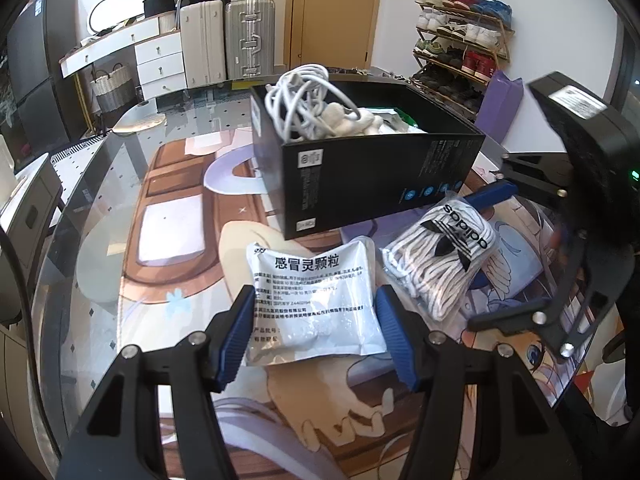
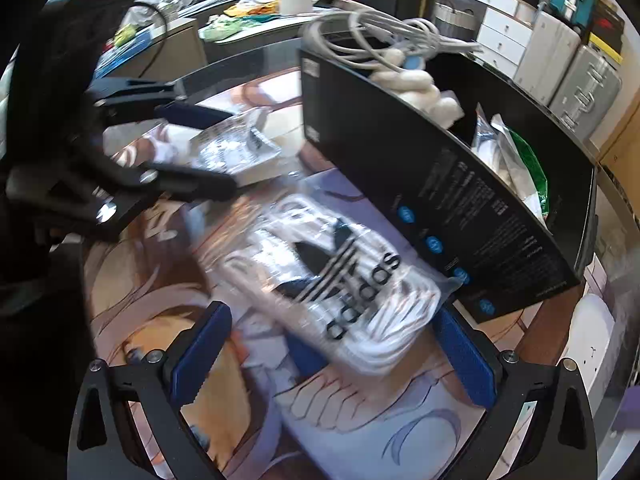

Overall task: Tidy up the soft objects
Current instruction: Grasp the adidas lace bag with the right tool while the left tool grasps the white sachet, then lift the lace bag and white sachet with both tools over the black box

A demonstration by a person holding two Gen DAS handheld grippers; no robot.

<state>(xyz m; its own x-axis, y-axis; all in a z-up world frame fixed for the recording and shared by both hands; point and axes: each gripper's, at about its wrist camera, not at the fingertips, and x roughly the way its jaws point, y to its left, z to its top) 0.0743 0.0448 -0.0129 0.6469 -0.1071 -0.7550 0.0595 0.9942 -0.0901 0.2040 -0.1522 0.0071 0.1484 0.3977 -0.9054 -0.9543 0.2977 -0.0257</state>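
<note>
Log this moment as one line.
left gripper: open, straddling medicine packet | right gripper: open, around shoelace bag | black box: holds cables, open

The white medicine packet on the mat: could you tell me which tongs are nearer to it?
Left. The left tongs are open with the medicine packet between their tips. The right tongs are open around the bag of shoelaces beside it, by the black box.
</note>
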